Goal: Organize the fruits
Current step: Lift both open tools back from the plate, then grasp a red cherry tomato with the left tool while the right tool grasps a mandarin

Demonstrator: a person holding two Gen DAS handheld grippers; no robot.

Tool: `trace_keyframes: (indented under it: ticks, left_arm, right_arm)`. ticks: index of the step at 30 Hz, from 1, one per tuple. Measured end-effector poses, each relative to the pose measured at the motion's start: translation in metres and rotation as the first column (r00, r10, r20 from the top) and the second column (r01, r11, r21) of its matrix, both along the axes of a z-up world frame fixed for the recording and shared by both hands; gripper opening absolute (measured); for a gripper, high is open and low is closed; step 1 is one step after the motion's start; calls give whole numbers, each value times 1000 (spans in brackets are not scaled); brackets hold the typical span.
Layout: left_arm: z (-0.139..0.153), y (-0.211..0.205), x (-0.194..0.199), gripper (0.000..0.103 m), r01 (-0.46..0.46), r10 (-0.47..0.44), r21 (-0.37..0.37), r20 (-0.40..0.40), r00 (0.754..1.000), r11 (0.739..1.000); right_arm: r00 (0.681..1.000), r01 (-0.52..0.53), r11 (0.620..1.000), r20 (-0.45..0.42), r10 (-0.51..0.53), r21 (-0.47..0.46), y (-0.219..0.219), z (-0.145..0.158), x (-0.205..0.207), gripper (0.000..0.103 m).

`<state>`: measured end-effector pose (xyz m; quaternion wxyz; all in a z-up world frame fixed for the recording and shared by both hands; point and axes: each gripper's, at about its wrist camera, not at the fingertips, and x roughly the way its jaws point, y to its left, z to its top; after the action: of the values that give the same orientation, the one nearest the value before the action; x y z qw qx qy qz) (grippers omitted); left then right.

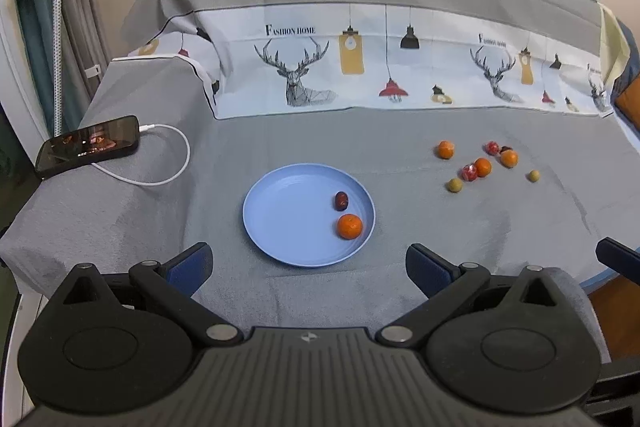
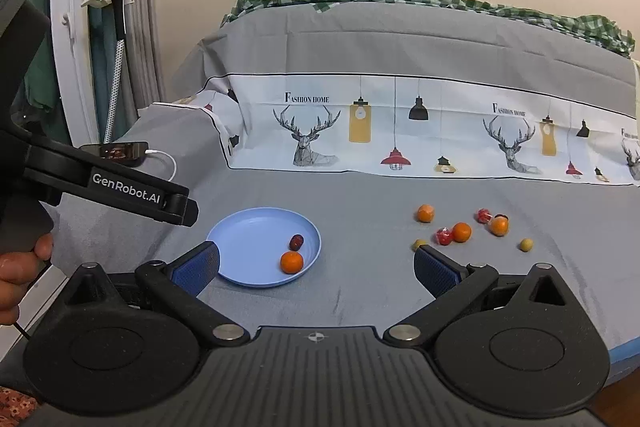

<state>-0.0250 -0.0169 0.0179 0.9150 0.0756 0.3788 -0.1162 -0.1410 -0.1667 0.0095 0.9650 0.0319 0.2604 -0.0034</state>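
With both the left gripper [image 1: 308, 267] and right gripper [image 2: 316, 267] released and empty, two fruits lie in the blue plate [image 1: 280, 227] while the loose fruits [image 1: 482, 167], well right of it, may roll if nudged.

The tabletop [image 1: 280, 147] wore a matt grey cloth with a faintly fuzzy weave. The blue plate [image 1: 280, 211] looked like smooth, matt plastic. The tongs [image 1: 308, 267] were matt black plastic with dimpled blue pads [image 1: 430, 273]. The phone [image 1: 88, 147] screen was glossy.
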Motion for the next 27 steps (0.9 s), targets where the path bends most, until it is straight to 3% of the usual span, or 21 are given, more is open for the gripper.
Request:
trace_keyframes:
  ticks: [10,17,27]
  left_arm:
    - [1,-16,21,103,-3,3,-6,-8,1000,1000]
    - [-3,-48,44,103,16,-15,26,-12,1000,1000]
    - [-46,-155,123,103,137,-132,52,-89,987,989]
  right_arm:
    - [1000,16,1000,-4,-16,12,-11,-9,12,102]
    - [977,199,980,69,-200,23,-48,-14,19,102]
    - [890,449,893,-108,-442,45,-151,-63,61,102]
